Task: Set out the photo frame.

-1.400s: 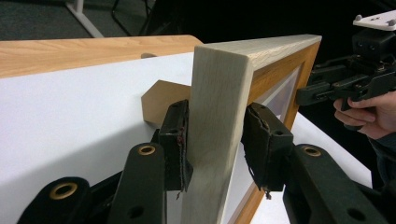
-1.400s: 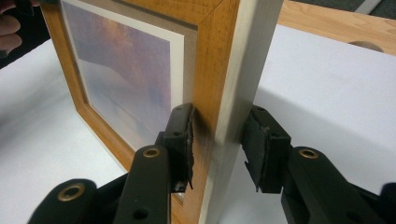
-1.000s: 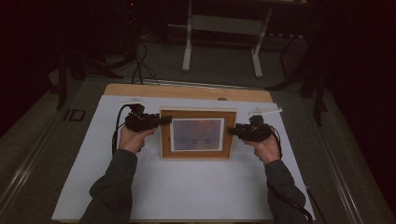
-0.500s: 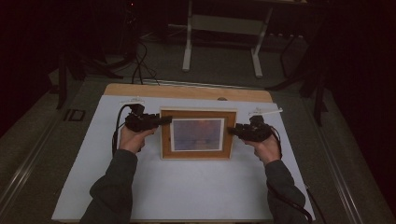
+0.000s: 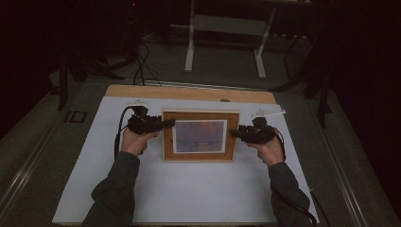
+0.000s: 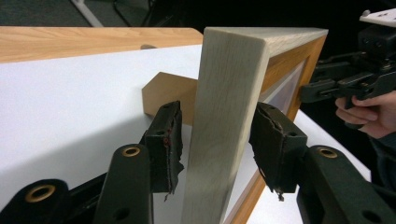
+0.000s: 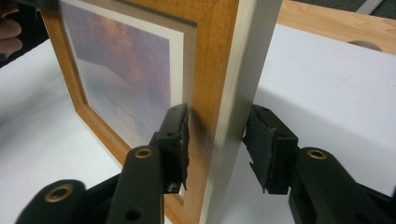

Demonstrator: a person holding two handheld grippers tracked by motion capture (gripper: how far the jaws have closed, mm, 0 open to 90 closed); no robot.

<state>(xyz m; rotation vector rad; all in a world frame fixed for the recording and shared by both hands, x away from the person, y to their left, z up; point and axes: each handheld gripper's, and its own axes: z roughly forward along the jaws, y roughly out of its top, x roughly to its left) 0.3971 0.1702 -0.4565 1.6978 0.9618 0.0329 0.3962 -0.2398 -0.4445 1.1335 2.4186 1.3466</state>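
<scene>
A wooden picture frame (image 5: 201, 137) holding a purple-orange picture stands upright on the white table cover (image 5: 189, 189), propped by a brown easel back (image 6: 163, 91). My left gripper (image 5: 169, 124) straddles the frame's left edge (image 6: 229, 93). Its jaws have just been opening, and a gap shows at the back pad (image 6: 168, 140). My right gripper (image 5: 234, 133) straddles the frame's right edge (image 7: 210, 56). Its jaws have also just been opening, and the back pad (image 7: 261, 140) stands clear of the wood. The left gripper view also shows the right gripper (image 6: 322, 88) in its hand, farther off.
The bare wooden strip of the table (image 5: 189, 92) runs along the far side, with a small round fitting (image 5: 225, 100) in it. Beyond the table are a white stand's legs (image 5: 191, 42) and cables (image 5: 139, 66) on the floor.
</scene>
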